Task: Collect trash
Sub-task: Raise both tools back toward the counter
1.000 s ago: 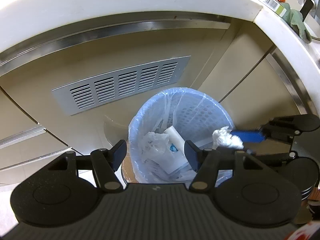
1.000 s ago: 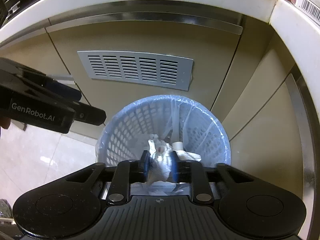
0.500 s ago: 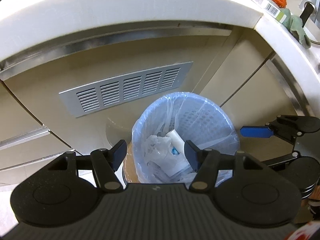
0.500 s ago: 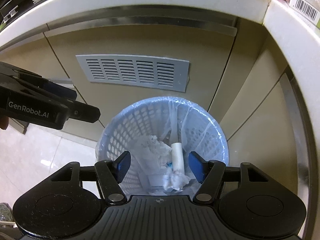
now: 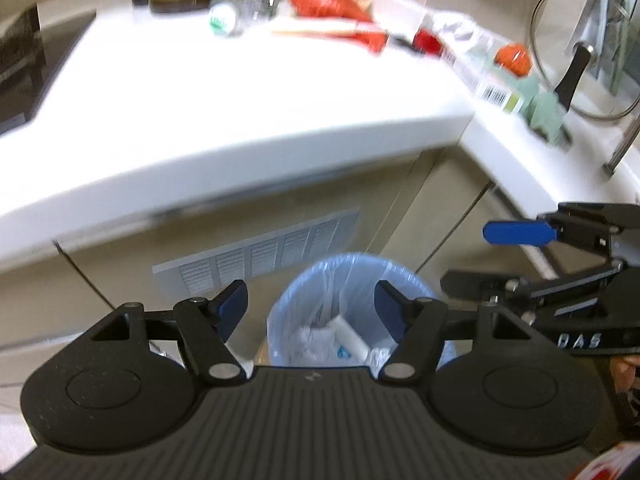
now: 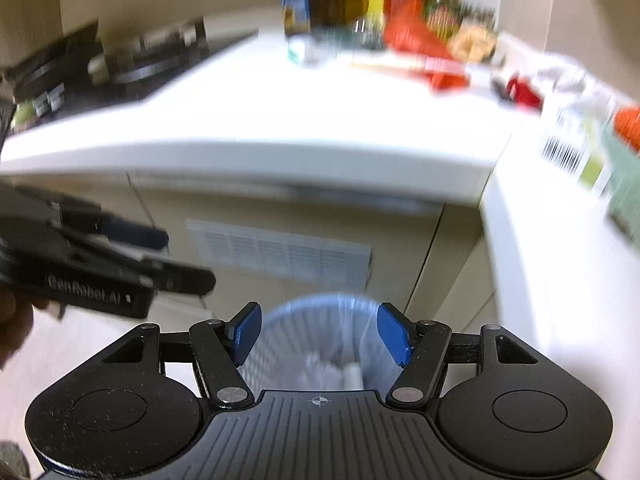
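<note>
While both claws hang over the bin with nothing in them, here is how things lie:

Left gripper (image 5: 310, 306): its jaws are opening, with a wide gap and nothing between the blue pads (image 5: 232, 305). It touches nothing.

Right gripper (image 6: 320, 334): its jaws stand apart, and the blue pads (image 6: 248, 330) hold nothing. It touches nothing.

Trash bin (image 5: 416, 288): it is a light blue basket with a clear bag in it. It sits on the floor below both claws, right by the cupboard with the grey vent (image 5: 260, 258).

Trash in the bin (image 5: 312, 340): white crumpled paper and a white tube lie at the bottom. This bit of the job looks done.

White counter (image 5: 240, 92): it is up above and ahead of both claws. The claws point down at the bin, so they must lift and tip up to reach it.

More trash: a crumpled white wrapper (image 6: 560, 76) seems to lie near the corner of the counter, up and to the right of the claws. It is blurry, so I cannot tell its long side.

Nearer hand: I think the right gripper is closer to it, as that corner is on its side.
</note>
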